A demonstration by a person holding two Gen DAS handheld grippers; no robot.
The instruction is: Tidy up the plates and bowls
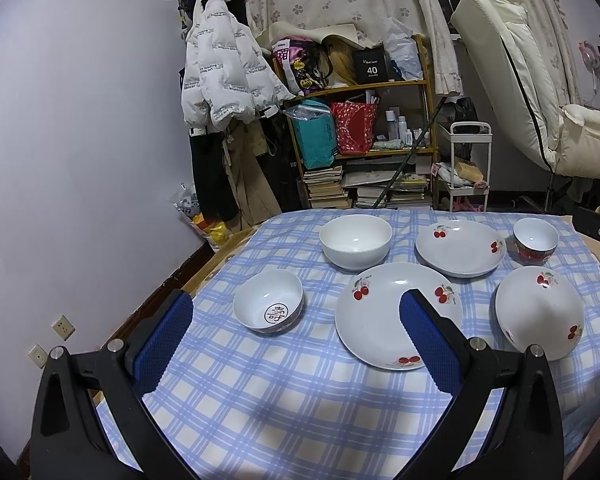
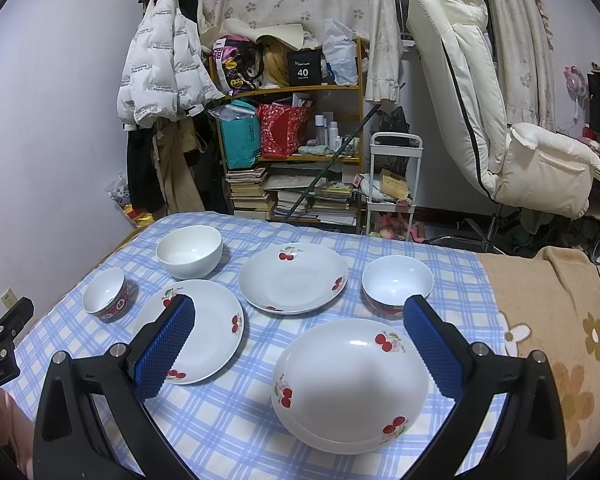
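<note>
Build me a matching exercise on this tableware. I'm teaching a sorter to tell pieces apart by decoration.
Things (places as in the left wrist view):
1. large bowl at the back
2. small bowl at the left
3. small bowl at the far right
4. plate next to the left bowl

Looks:
A. red cherries on white
B. white inside and out
C. bare white inside, red pattern outside
D. round black character in its bottom

Pairs: 1-B, 2-D, 3-C, 4-A
</note>
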